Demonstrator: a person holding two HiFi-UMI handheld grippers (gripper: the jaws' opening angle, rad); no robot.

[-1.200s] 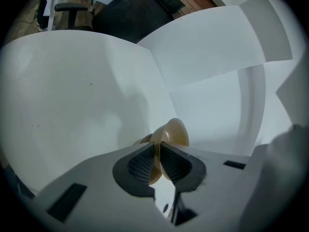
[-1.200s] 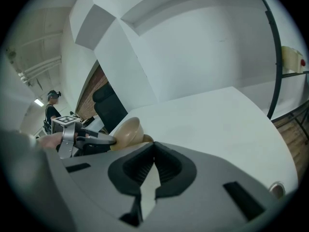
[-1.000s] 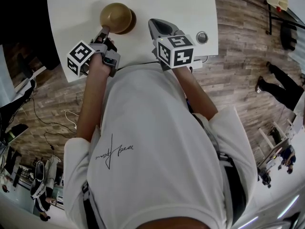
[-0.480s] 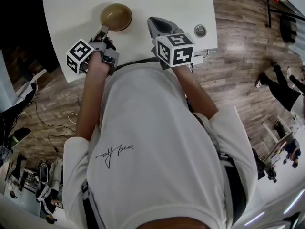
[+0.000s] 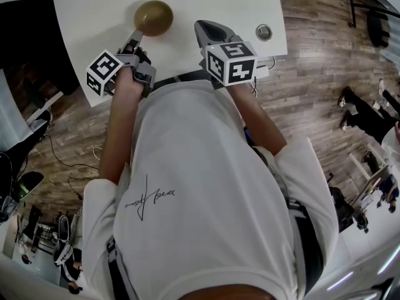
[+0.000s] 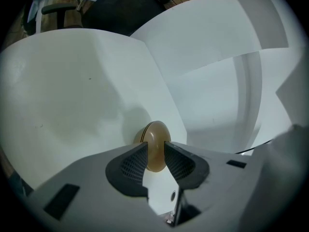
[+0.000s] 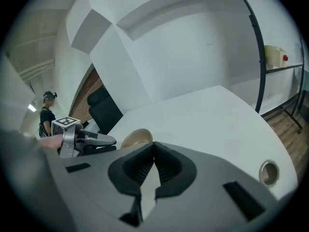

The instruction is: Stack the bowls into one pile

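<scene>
Shirt print (image 5: 150,199): one line of dark cursive script, like a signature with a long vertical stroke, on the back of the white shirt. The letters cannot be made out.
Left cube (image 5: 103,72), on the left claw (image 5: 136,40): black-and-white square marker patterns, no letters or numbers.
Right cube (image 5: 230,62), on the right claw (image 5: 200,29): the same kind of block patterns, no letters or numbers.
Readable words, brands, numbers: none.
</scene>
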